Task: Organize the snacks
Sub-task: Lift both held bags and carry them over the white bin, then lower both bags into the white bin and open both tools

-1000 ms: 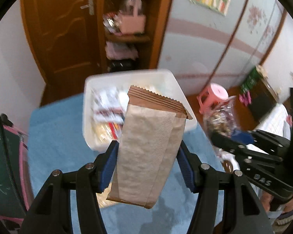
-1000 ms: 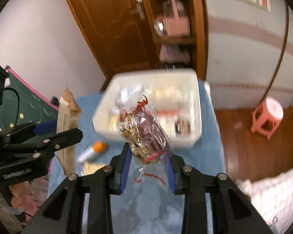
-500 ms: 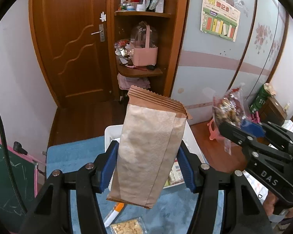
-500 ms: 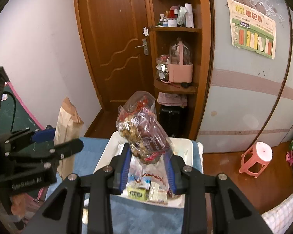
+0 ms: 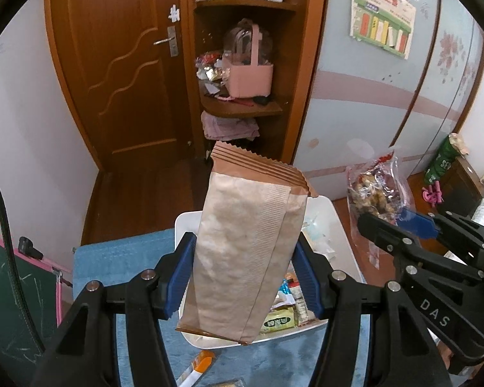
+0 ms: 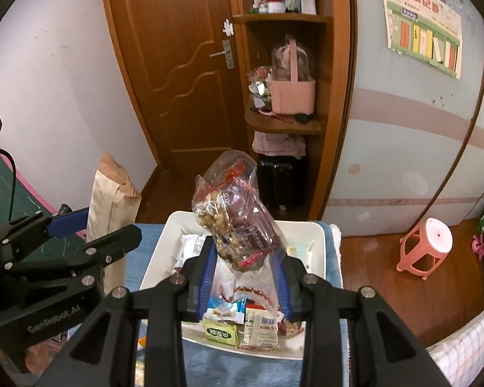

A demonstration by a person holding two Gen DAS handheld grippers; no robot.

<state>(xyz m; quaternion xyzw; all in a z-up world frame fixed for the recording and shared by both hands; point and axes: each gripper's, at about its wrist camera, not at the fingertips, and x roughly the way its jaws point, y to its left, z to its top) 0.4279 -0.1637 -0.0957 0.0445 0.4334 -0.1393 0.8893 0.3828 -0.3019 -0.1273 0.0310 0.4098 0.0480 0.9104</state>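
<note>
Blue cloth covers the counter [image 5: 119, 258] bearing a white plastic bin [image 6: 316, 235] of snacks. Left gripper [image 5: 242, 271] fingers clamp a tall brown paper snack bag [image 5: 245, 245], right gripper [image 6: 243, 280] fingers a clear nut bag [image 6: 235, 213], both raised near the bin. This looks like the carry-and-drop step; next, each likely needs lowering inside before letting go.

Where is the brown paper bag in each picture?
Left wrist view: the brown paper bag fills the middle, upright, clamped between the left gripper pads.
Right wrist view: the same bag stands at the left edge, behind the left gripper's black arm.
Shared landmark: the white bin of snacks on the blue cloth, below both bags.
</note>
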